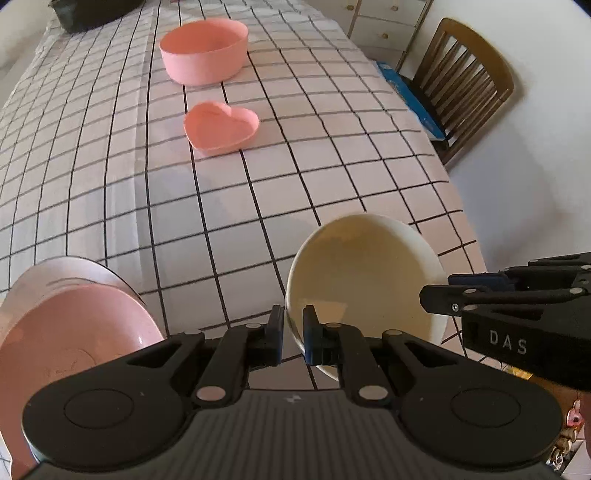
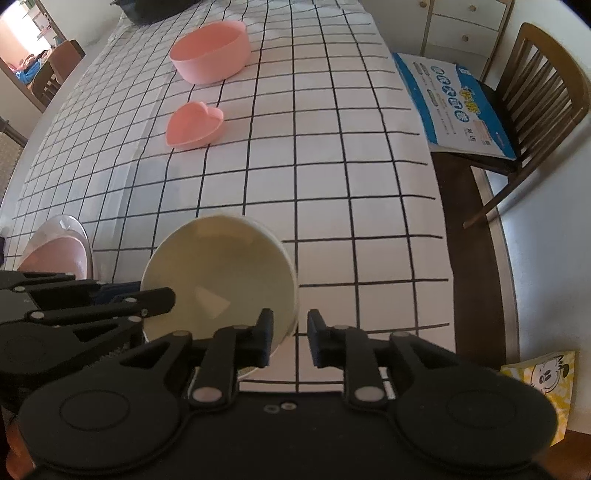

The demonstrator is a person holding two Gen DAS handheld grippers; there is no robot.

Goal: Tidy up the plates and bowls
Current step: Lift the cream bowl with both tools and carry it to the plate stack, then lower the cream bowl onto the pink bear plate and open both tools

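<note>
- The left tongs (image 1: pixel 293 334) pinch the rim of the white bowl (image 1: pixel 364 280), holding it tipped up.
- The right tongs (image 2: pixel 290 341) are apart, with the bowl's other edge between them.
- The bowl looks hard, smooth and breakable; its rim is the best place to grab.
- Left of the tongs sit pink plates (image 1: pixel 70 328); far ahead on the table (image 1: pixel 332 155) sit a heart dish (image 1: pixel 221 127) and a round pink bowl (image 1: pixel 204 51).

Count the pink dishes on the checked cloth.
3: round pink bowl farthest, heart-shaped dish mid-table, pink bowl nearest left, on a pale plate.

checked tablecloth (image 2: pixel 332 184); wooden chair (image 2: pixel 546 92); white drawers (image 2: pixel 465 26)
</note>
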